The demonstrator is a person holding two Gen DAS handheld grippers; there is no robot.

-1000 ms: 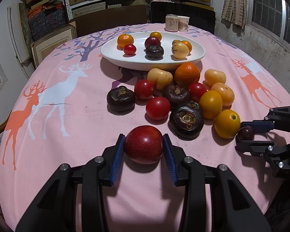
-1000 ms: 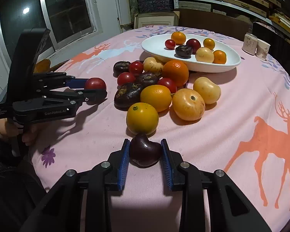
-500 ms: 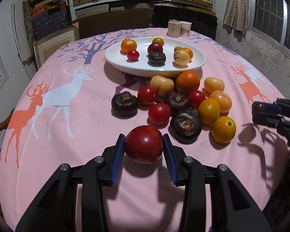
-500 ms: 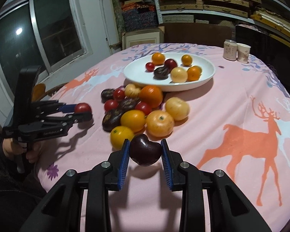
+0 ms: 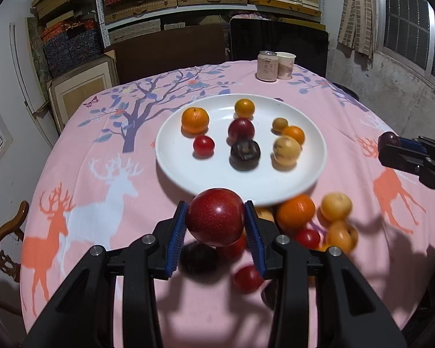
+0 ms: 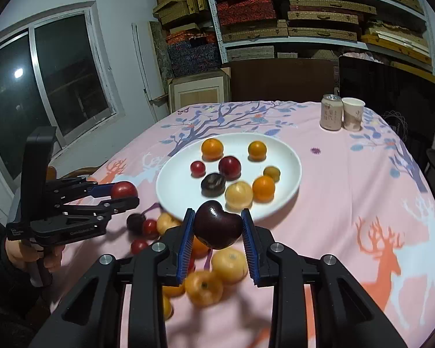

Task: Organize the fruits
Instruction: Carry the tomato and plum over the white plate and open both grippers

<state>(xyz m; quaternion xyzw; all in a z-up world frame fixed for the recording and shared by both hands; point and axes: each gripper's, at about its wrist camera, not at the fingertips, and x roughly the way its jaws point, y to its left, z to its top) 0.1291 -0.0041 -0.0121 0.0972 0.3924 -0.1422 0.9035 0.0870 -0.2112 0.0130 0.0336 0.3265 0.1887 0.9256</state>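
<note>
Two grippers hover before the white plate (image 5: 171,162) at frame centre, left gripper (image 5: 216,229) fingers clamping a red apple (image 5: 216,220), right gripper (image 6: 217,232) fingers clamping what looks like a dark plum (image 6: 217,226); lower each onto bare plate, clear of fruit there.

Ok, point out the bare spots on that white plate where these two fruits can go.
The white plate is bare along its near rim, in front of the small red fruit and the dark fruit, and along its right edge beyond the yellow fruit. Its middle and back are crowded. The cloth just before the plate is packed with loose fruit.
</note>
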